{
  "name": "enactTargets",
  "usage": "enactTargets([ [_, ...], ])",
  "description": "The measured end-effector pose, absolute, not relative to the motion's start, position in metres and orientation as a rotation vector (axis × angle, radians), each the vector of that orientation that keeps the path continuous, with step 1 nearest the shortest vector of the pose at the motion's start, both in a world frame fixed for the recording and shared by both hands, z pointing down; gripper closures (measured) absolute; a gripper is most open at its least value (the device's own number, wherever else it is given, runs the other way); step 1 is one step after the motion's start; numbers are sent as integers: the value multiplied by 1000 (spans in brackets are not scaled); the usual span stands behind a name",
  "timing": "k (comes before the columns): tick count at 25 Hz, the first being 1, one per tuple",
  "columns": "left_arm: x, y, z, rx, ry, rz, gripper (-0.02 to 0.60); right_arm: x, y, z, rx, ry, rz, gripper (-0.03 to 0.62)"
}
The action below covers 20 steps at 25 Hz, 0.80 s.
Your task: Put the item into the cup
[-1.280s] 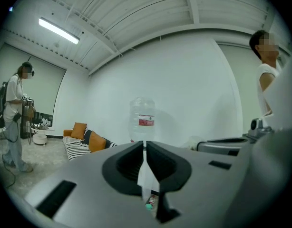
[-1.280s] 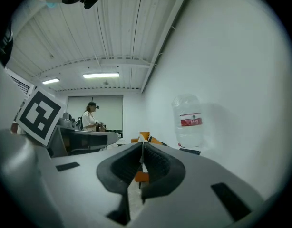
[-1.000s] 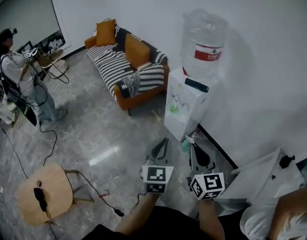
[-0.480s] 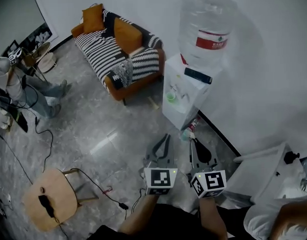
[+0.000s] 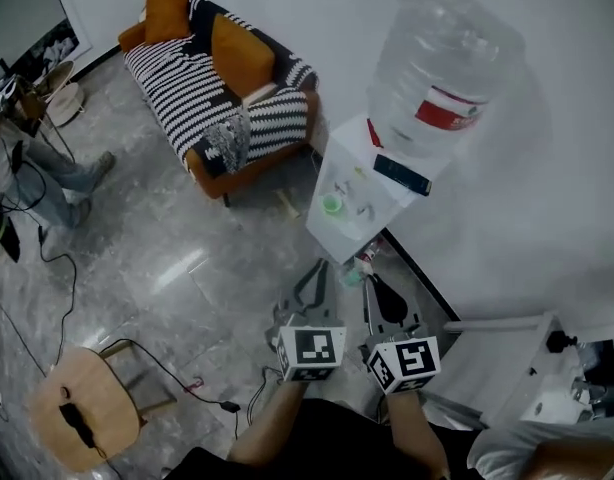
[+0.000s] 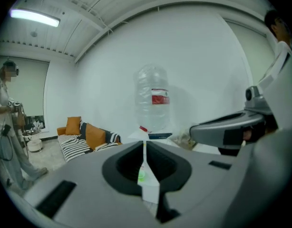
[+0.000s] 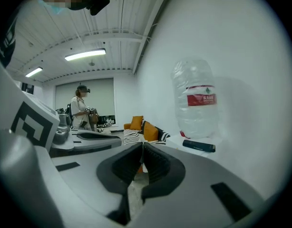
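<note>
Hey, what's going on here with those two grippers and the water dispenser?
A person holds the left gripper and the right gripper out toward a water dispenser. Both are shut and hold nothing. A green cup sits in the dispenser's recess, and a dark flat item lies on top beside the bottle. Nothing has been picked up yet.

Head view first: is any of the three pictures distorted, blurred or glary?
Head view: wide-angle bend, the water bottle bulges near the top edge. Left gripper view: strong fisheye with dark corners, ceiling light blown out. Right gripper view: same fisheye, near jaws soft.
</note>
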<state>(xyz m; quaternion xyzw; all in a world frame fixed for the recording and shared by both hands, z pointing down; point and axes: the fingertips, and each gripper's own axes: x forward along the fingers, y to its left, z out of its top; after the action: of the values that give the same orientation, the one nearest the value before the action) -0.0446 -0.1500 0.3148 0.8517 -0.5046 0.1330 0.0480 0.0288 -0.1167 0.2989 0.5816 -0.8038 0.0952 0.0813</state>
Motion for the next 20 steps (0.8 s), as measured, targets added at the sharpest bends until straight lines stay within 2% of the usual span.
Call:
enactTargets([
  [10, -66, -237, 306, 2585, -1491, 330, 554, 4, -198, 288, 1723, -2385, 237, 576],
  [20, -42, -262, 314, 2651, -1349, 339, 554, 31, -224, 306, 1786, -2308, 275, 576],
])
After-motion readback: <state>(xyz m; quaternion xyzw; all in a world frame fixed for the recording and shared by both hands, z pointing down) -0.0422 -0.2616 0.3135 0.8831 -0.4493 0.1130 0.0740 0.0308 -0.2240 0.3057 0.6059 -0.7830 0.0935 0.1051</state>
